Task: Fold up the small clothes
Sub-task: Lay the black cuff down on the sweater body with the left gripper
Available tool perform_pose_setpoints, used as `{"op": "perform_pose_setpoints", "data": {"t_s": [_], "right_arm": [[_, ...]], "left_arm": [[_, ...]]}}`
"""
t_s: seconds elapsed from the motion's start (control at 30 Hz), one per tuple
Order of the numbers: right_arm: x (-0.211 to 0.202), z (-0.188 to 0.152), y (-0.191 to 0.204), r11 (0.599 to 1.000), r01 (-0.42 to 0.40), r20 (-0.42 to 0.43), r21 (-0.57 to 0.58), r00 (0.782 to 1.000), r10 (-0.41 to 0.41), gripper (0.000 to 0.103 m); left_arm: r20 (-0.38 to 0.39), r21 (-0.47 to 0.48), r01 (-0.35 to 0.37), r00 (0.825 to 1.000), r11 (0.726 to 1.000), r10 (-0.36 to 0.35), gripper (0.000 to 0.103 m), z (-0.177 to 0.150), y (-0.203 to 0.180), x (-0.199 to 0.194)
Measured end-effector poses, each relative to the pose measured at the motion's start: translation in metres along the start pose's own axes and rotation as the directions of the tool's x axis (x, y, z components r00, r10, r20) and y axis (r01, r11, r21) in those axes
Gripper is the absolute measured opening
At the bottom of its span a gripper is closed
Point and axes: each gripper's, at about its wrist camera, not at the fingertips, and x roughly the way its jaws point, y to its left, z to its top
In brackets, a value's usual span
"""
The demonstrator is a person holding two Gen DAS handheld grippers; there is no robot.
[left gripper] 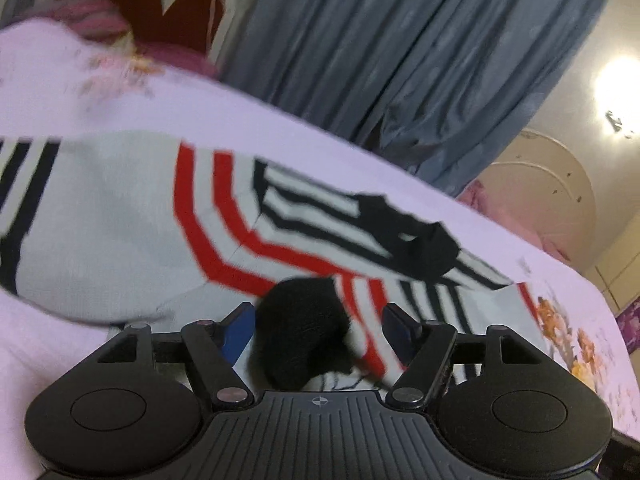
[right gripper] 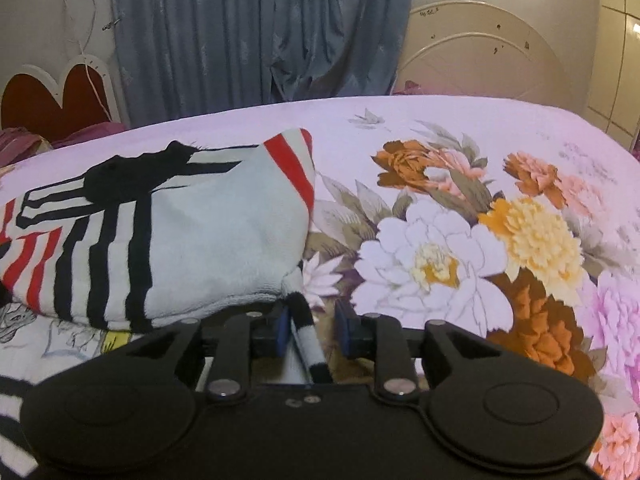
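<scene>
A small white knit sweater (left gripper: 120, 220) with red and black stripes lies spread on the bed; it also shows in the right wrist view (right gripper: 208, 240), partly folded over. My left gripper (left gripper: 320, 332) is open, with a black cuff of the sweater (left gripper: 304, 328) lying between its blue pads, not clamped. My right gripper (right gripper: 312, 328) is open, with a black-and-white striped edge of the sweater (right gripper: 308, 336) hanging between its pads.
The bed has a pink floral sheet (right gripper: 460, 240). A blue curtain (right gripper: 260, 32) hangs behind it. A cream headboard (right gripper: 480, 52) is at the right and a red heart-shaped one (right gripper: 52, 96) at the left. A patterned cloth (right gripper: 60, 336) lies under the sweater.
</scene>
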Motion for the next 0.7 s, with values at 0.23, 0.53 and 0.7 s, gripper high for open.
{"op": "perform_pose_setpoints", "data": {"t_s": [0.23, 0.53, 0.7], "right_arm": [[0.009, -0.012, -0.049, 0.949, -0.053, -0.057, 0.309, 0.996, 0.074, 0.012], [-0.037, 0.010, -0.031, 0.984, -0.100, 0.071, 0.148, 0.993, 0.090, 0.026], [0.000, 0.014, -0.008, 0.991, -0.108, -0.012, 0.074, 0.994, 0.109, 0.021]], "left_arm": [[-0.088, 0.086, 0.028, 0.996, 0.996, -0.021, 0.069, -0.009, -0.020, 0.024], [-0.054, 0.119, 0.045, 0.998, 0.992, -0.038, 0.069, -0.010, -0.033, 0.018], [-0.114, 0.062, 0.005, 0.993, 0.998, 0.002, 0.069, -0.014, -0.022, 0.046]]}}
